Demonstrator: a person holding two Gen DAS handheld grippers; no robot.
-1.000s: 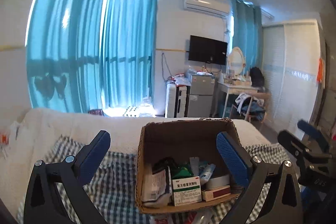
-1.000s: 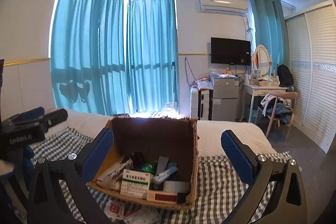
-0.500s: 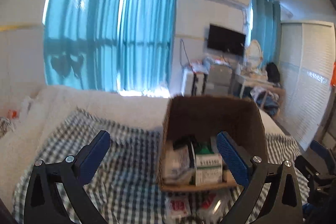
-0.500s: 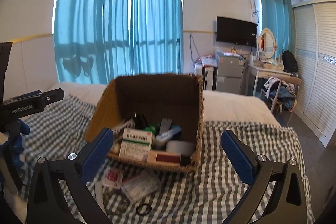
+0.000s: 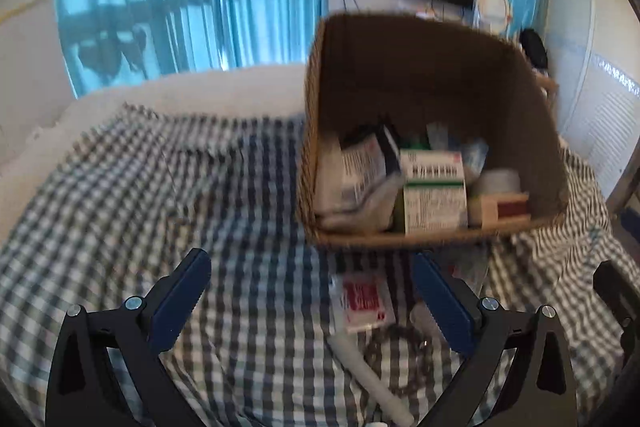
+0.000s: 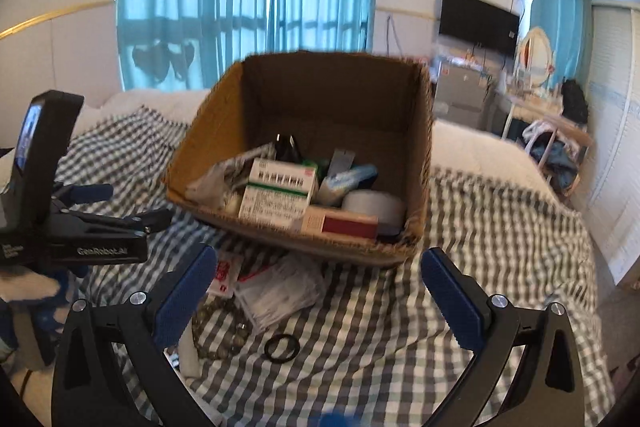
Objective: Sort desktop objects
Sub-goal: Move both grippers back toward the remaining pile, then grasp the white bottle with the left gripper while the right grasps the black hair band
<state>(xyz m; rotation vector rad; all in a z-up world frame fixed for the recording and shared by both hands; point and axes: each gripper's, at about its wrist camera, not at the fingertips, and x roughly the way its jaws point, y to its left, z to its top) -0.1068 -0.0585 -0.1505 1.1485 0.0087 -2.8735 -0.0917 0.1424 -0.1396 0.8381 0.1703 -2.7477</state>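
Jaws wide and empty on both grippers, black ring (image 6: 281,347) lying between the right pair — flat enough to slip the pinch.

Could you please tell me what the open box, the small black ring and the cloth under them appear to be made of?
Box: corrugated cardboard, matte brown, with rough fluted edges.
Ring: probably rubber or elastic, a thin dull black loop; too small to be sure.
Cloth: woven fabric, matte, checked and wrinkled.

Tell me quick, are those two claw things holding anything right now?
Left gripper: open, holding nothing, above the checked cloth.
Right gripper: open, holding nothing, in front of the cardboard box.
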